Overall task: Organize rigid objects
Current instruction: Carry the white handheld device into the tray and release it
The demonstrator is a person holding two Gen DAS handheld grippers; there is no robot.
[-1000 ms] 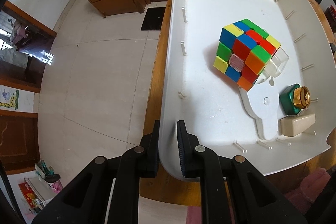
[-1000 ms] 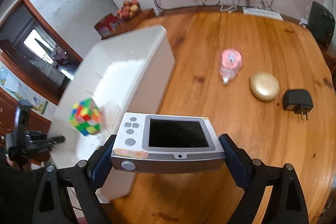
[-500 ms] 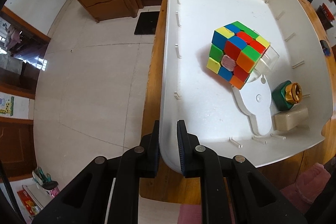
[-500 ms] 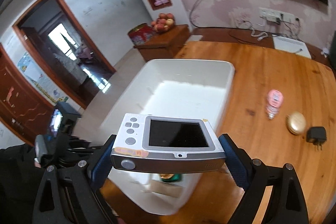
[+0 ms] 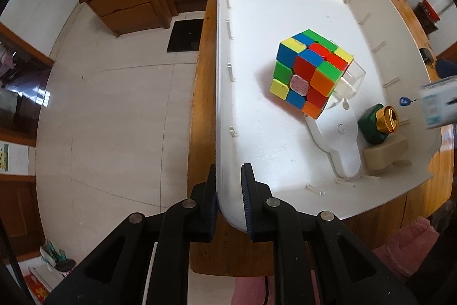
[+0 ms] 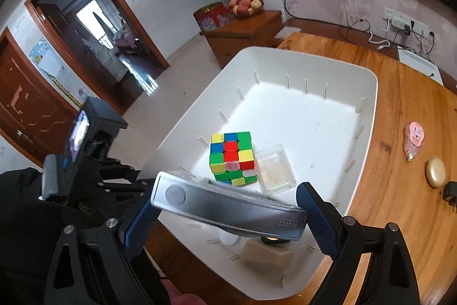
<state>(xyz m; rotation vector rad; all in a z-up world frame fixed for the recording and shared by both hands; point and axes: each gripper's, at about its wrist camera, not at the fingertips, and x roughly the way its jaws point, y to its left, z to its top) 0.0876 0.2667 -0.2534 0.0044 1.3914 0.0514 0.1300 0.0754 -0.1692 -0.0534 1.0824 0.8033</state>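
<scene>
The camera now tilts over the bin, right hand-held gripper grasping it; left hand-held gripper clamps 1 bin wall.

Green bottle and white scoop mostly hidden behind the motion-blurred silver camera.

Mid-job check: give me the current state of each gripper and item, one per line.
left gripper: shut on the white bin's rim.
right gripper: shut on silver camera, tilted above the bin.
white bin: on the table, holding items.
Rubik's cube: scrambled, in the bin.
clear box: open, beside the cube.
</scene>
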